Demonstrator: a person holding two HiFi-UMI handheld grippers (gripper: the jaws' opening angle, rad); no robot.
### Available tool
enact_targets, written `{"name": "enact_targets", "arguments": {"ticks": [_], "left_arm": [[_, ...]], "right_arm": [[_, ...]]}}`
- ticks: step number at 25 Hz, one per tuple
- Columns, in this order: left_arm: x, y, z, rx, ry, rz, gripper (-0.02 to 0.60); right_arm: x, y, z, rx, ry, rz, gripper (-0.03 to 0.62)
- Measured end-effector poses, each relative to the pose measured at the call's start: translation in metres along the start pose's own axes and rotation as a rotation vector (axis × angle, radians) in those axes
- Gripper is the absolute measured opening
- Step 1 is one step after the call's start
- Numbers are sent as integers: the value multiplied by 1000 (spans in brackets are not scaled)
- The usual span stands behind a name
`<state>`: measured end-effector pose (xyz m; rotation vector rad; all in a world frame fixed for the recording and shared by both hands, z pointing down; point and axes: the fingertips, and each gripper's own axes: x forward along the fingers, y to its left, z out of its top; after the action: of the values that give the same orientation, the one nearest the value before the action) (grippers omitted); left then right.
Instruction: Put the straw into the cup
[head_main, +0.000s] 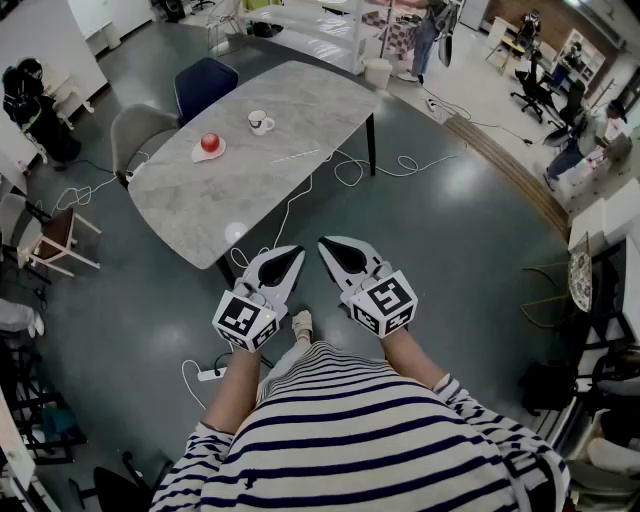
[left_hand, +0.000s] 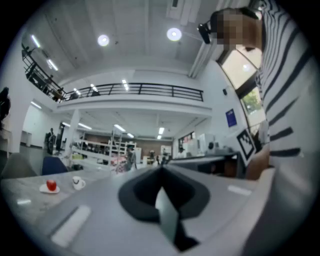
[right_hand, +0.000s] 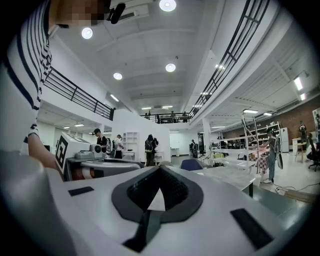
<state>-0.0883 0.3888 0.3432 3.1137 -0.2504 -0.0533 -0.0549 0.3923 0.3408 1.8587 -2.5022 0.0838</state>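
Head view: we are holding the left gripper (head_main: 296, 251) and right gripper (head_main: 323, 243) pressed together and empty, short of the bench (head_main: 330, 100); the straw (head_main: 295, 157) is lying there near the cup (head_main: 259, 122).

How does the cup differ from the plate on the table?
The cup stands upright and has a handle; the plate lies flat. The plate carries a red round thing; nothing sticks out of the cup. The plate covers more of the table than the cup. Both are white and rest on the same tabletop.
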Motion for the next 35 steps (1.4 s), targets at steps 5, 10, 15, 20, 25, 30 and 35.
{"name": "enact_targets", "arguments": {"ticks": [5, 10, 15, 20, 25, 30, 35], "left_arm": [[-1, -3, 0, -1, 3, -2, 6], [3, -5, -1, 1, 6, -3, 6], [4, -2, 0, -4, 10, -9, 6], [8, 1, -4, -13, 17, -14, 6], [17, 12, -7, -23, 21, -27, 6], [31, 35, -10, -40, 24, -44, 6], [51, 72, -14, -51, 32, -56, 6]], "right_arm": [[-2, 2, 0, -2, 4, 2, 5], [-3, -2, -2, -1, 7, 0, 5], [-2, 1, 4, 20, -38, 36, 6], [1, 2, 3, 28, -46, 44, 6], [13, -7, -2, 35, -25, 38, 8], [34, -25, -2, 44, -13, 18, 8], [67, -48, -5, 50, 6, 11, 8]]}}
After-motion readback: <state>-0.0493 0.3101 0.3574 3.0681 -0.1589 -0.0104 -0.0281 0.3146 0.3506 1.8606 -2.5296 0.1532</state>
